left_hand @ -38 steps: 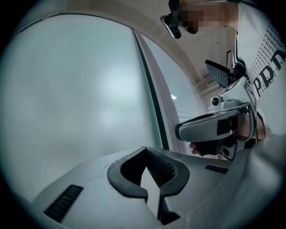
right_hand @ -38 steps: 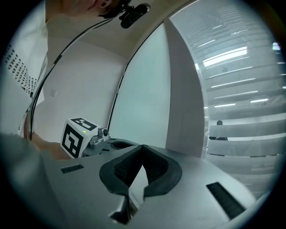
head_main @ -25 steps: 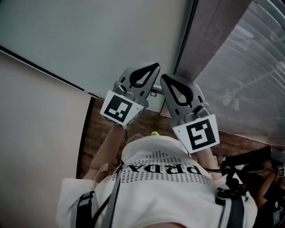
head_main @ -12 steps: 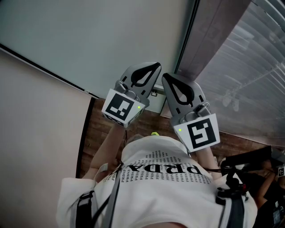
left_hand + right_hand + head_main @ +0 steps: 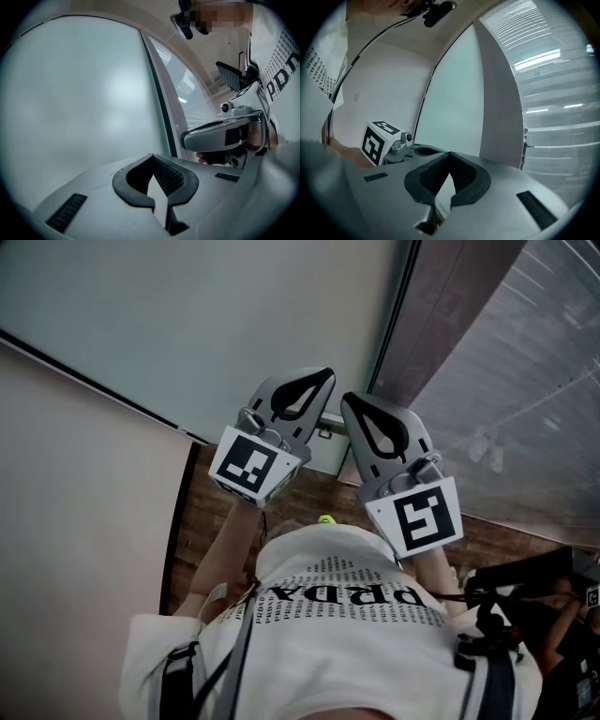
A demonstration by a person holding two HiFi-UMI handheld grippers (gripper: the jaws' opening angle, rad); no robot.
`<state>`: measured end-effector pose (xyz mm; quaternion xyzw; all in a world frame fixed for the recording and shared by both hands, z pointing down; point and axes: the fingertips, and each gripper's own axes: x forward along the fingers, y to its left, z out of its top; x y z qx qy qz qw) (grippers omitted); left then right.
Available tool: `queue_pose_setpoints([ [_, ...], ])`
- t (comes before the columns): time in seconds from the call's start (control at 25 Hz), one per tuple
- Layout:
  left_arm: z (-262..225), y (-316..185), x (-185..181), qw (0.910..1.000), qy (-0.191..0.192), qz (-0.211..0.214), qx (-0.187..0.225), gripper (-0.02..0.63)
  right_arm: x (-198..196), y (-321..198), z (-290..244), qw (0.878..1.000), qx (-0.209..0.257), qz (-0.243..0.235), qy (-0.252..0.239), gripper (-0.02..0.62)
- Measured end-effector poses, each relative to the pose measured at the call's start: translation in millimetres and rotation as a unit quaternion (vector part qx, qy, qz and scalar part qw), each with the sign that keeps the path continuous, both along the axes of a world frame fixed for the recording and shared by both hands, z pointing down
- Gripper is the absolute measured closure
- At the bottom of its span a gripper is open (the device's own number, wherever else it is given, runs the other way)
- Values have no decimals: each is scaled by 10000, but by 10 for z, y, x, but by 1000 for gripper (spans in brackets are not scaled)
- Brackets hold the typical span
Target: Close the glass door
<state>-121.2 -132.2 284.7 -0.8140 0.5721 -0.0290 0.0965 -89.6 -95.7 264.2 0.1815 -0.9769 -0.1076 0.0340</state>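
The frosted glass door (image 5: 234,324) fills the upper left of the head view, and its dark edge strip (image 5: 395,315) runs down to a small metal fitting (image 5: 324,431) at the floor. My left gripper (image 5: 326,375) is held up close in front of the pane, shut with nothing in it. My right gripper (image 5: 344,400) is beside it, also shut and empty, its tip near the door's edge. The left gripper view has the door (image 5: 84,103) straight ahead of the left gripper (image 5: 151,156). In the right gripper view the door (image 5: 454,108) stands beyond the right gripper (image 5: 449,153).
A beige wall (image 5: 84,502) is on the left, above a strip of wooden floor (image 5: 202,521). A grey-brown post (image 5: 459,306) and slatted blinds (image 5: 544,381) lie to the right of the door. Black gear (image 5: 525,577) hangs at my right side.
The left gripper has edged slightly up and to the left. The small green lights seen on both marker cubes half a second ago are off. Both stay shut.
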Motion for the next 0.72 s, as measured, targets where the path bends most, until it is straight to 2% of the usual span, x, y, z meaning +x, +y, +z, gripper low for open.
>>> queue_pose_setpoints([
  [0.44,-46,133,51,9999,95,24,72,606,16,18,25,10000,-5,-11,-31,597],
  [0.72,-119,286,212,9996,244,113,85,606,46,3,35,10000,15,10,-18,597],
])
